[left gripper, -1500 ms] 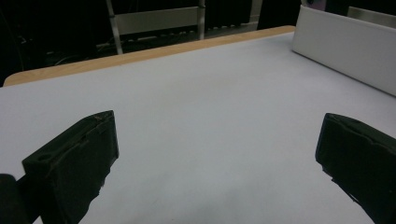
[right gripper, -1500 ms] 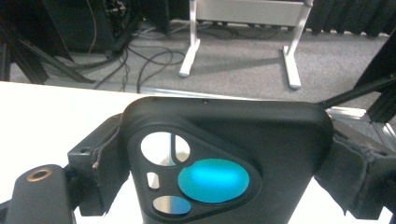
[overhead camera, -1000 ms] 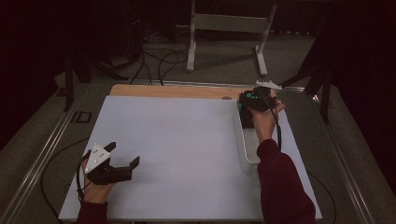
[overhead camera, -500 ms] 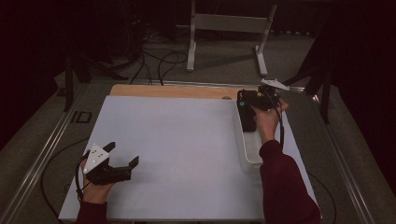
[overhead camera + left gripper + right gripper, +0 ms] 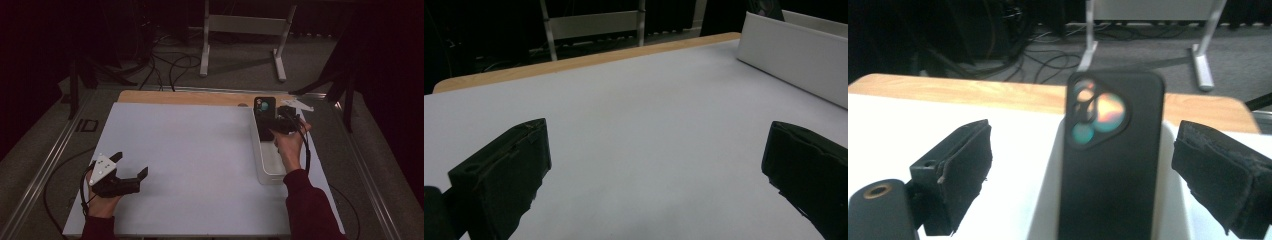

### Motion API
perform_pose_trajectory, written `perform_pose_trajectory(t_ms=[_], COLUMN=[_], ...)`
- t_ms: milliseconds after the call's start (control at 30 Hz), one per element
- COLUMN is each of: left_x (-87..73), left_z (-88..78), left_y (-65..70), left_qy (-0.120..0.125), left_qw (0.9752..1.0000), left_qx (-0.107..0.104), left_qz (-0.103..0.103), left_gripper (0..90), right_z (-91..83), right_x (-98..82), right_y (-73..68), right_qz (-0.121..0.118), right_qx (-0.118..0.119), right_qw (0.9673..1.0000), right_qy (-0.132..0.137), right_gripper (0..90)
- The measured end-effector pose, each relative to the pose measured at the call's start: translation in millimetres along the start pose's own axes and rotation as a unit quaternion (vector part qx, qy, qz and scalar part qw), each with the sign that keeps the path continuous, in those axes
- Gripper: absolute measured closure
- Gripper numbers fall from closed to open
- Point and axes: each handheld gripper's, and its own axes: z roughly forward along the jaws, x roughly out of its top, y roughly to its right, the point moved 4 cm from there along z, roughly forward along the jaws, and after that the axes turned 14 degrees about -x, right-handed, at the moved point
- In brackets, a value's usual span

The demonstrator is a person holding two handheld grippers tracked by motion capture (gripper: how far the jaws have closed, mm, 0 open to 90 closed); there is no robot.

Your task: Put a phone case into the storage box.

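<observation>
The phone (image 5: 1110, 160) lies back-up in the white tray (image 5: 265, 167) at the right side of the surface (image 5: 200, 150), between the spread jaws of the right tool (image 5: 1083, 175), not gripped. The left tool (image 5: 131, 170) rests released near the front left corner, well apart from the tray.

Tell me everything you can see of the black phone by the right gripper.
The phone is black with a matte-looking back and rounded corners, facing up. A raised camera cluster near its far end holds several shiny lenses. It lies lengthwise in the far end of the white tray, far end tilted up on the tray's end. The right gripper is open, its fingers on either side without touching.
</observation>
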Motion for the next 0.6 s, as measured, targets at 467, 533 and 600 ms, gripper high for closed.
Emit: perform_pose_trajectory(t_ms=[467, 533, 600], left_x=[-0.9, -1.1, -1.2], left_z=[-3.0, -3.2, -3.2], left_y=[-0.8, -0.6, -0.2], left_qy=[-0.002, -0.003, -0.004], left_qw=[0.9999, 0.9999, 0.9999], left_qx=[0.009, 0.008, 0.008], left_qz=[0.005, 0.007, 0.009], left_gripper=[0.0, 0.0, 0.0], right_z=[-59.5, -70.0, -79.5], right_x=[-44.1, -45.3, -47.4], right_y=[-28.5, -29.1, -29.3], right_qz=[-0.058, -0.049, -0.047], right_qx=[0.075, 0.083, 0.088], right_qw=[0.9954, 0.9947, 0.9941], right_qy=[0.016, 0.037, 0.041], right_gripper=[9.5, 10.6, 10.6])
